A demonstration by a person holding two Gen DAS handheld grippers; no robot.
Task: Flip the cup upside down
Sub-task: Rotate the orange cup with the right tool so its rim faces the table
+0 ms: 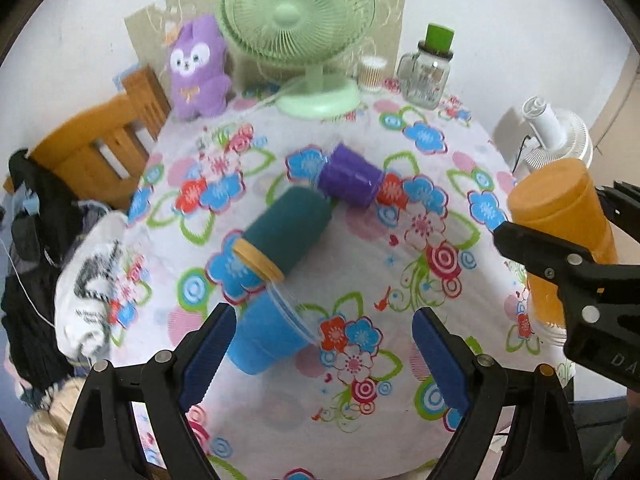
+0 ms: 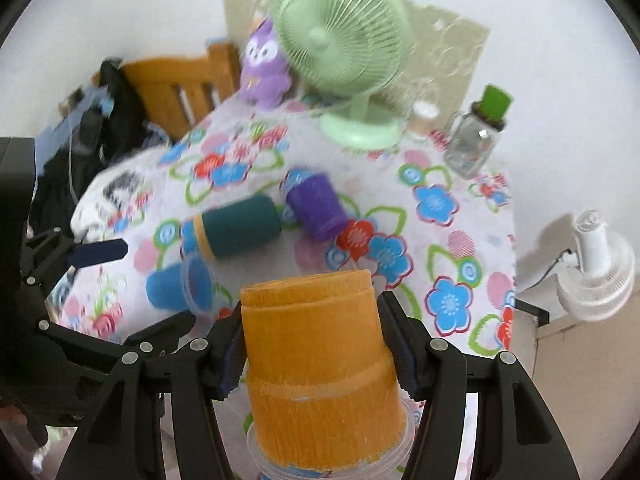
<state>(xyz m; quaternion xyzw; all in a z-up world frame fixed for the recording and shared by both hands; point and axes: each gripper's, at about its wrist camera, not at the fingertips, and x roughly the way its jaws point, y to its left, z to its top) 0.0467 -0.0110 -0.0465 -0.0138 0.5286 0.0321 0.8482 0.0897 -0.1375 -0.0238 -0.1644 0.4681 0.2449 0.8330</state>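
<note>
- the right gripper [image 2: 318, 354] is clamped on the sides of an orange cup [image 2: 320, 364], which stands base up, mouth down, at the near edge of the flowered tablecloth [image 2: 452, 216], well in front of the green fan [image 2: 342, 46].
- a clear plastic rim shows under the orange cup's mouth; whether it has fully settled on the cloth cannot be told.
- judged from this, the flip of the orange cup looks done or nearly so; letting go and drawing back remain.
- the left gripper [image 1: 324, 354] hangs with its jaws wide apart and nothing between them, just above a blue cup [image 1: 266, 336] that lies on its side, nearer than the fan.
- between the blue cup and the fan, a dark teal cup [image 1: 288, 228] with a tan band and a purple cup [image 1: 352, 178] also lie on their sides, touching or nearly so at one end.
- if these count toward the task, three cups are left to turn over.
- beside the fan stand a purple plush toy [image 1: 198, 68] on one side and a glass jar with a green lid [image 1: 430, 70] on the other.
- writing: the letters "da" show on the right gripper's body in the left view; small print on a white cloth bag [image 1: 90, 280] at the table's edge is too blurred to read.
</note>
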